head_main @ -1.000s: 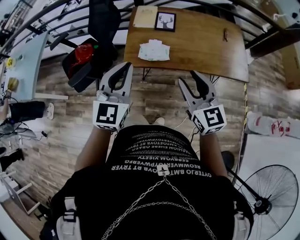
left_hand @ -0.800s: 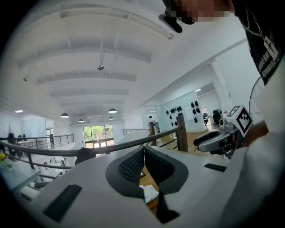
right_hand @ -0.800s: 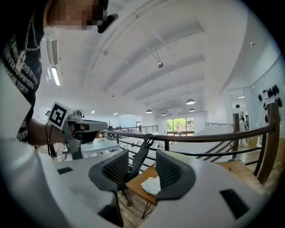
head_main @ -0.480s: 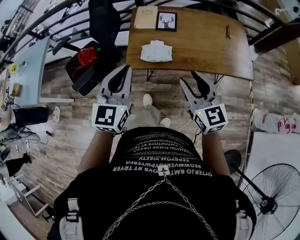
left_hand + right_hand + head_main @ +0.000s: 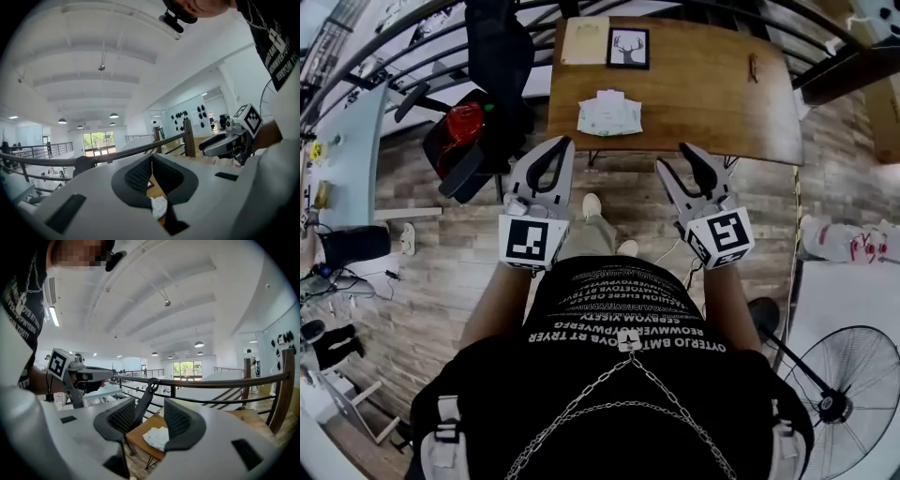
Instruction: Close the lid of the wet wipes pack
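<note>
Over the last second the person has stepped closer to the table (image 5: 712, 84), one foot now showing on the floor below, and both grippers have come forward with the body to hang just short of the table's near edge. The left gripper (image 5: 563, 142) has its jaws closed on nothing; the right gripper (image 5: 675, 156) has its jaws apart and empty. The wet wipes pack (image 5: 609, 113) lies near that edge, untouched, so closing its lid has not begun.
</note>
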`<state>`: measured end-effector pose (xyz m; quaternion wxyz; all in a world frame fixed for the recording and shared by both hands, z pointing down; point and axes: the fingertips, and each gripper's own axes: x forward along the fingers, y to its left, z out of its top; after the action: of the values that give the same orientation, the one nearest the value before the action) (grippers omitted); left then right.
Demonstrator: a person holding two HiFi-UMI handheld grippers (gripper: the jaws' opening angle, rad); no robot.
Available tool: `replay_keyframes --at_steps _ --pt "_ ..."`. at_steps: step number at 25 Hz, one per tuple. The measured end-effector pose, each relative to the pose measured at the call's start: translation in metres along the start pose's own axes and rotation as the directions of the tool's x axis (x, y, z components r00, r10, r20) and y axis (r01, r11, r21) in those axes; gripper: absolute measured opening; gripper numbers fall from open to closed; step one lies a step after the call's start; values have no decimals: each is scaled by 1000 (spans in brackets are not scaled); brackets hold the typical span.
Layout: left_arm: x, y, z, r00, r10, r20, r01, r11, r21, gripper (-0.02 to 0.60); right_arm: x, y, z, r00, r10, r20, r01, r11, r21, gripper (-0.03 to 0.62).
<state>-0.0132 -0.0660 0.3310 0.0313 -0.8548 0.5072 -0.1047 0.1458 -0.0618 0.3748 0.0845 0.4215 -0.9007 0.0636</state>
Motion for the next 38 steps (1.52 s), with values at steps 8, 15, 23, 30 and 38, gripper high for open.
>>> replay_keyframes --at_steps 8,15,23,30,38 --pt "41 41 -1 1000 -14 6 14 1000 -19 29 46 -22 14 1000 -20 -9 20 1000 -3 186" --pt "81 80 -7 1000 -26 -7 26 999 -24 29 98 -38 24 1000 -19 -14 19 1000 5 186" --pt "121 115 -11 998 -66 -16 66 998 -20 29 142 -59 34 999 -49 -23 50 999 7 186" --pt "156 145 -18 993 -119 1 119 993 -25 29 178 -71 40 994 -99 -34 99 995 -1 186" --pt "174 176 -24 987 -162 10 162 986 -29 29 214 -70 48 992 -123 -39 123 992 2 186"
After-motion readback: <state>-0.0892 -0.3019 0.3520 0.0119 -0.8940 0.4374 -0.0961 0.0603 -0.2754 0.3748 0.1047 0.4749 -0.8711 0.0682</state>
